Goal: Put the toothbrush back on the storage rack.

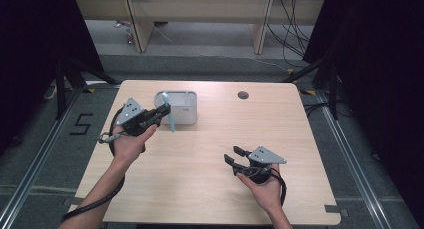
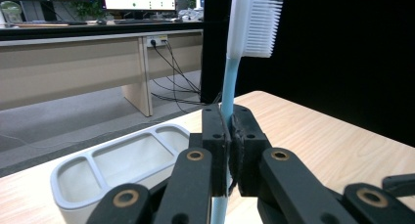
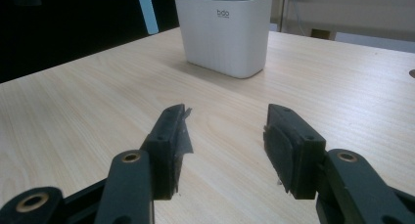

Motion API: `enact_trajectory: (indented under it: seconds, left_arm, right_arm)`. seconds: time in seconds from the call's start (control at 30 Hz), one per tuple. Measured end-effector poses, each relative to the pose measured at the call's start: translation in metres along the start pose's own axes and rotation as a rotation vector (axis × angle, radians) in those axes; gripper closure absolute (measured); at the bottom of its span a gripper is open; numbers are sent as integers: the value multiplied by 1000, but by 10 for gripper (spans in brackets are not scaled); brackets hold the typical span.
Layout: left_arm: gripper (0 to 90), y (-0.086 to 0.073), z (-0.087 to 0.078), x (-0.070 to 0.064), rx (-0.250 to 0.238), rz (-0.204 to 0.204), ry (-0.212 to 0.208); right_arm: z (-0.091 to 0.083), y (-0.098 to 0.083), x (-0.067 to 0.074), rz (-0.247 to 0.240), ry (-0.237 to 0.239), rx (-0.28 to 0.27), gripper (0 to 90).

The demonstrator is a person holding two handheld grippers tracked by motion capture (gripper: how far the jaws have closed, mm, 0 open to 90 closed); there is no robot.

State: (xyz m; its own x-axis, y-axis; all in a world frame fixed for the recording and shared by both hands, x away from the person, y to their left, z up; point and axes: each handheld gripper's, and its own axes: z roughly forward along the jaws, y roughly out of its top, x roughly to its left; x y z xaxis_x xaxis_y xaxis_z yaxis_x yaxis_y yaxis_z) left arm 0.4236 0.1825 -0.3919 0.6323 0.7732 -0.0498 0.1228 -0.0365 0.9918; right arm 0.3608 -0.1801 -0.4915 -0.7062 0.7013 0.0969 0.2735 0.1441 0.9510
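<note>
A light blue toothbrush with white bristles stands upright between the jaws of my left gripper, which is shut on its handle. In the high view that gripper hovers at the left side of a white holder with several compartments, and the toothbrush hangs just in front of the holder's left end. The holder lies below and behind the left jaws. My right gripper is open and holds nothing above the table's front right part; its view shows the holder well ahead.
The wooden table has a round cable hole near its back edge. Desks and cables stand on the floor beyond the table. Black curtains close off both sides.
</note>
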Motion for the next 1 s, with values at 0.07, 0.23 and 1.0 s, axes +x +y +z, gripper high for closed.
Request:
enact_trajectory:
  seconds: [0.07, 0.23, 1.0]
  left_arm:
    - [856, 2, 1, 3, -1, 1, 8]
    - [855, 7, 0, 9, -12, 3, 23]
    - [856, 39, 12, 36, -61, 25, 87]
  right_arm:
    - [0, 0, 0, -1, 0, 0, 506]
    - [-1, 0, 0, 12, -2, 12, 505]
    - [1, 0, -2, -2, -6, 2, 503]
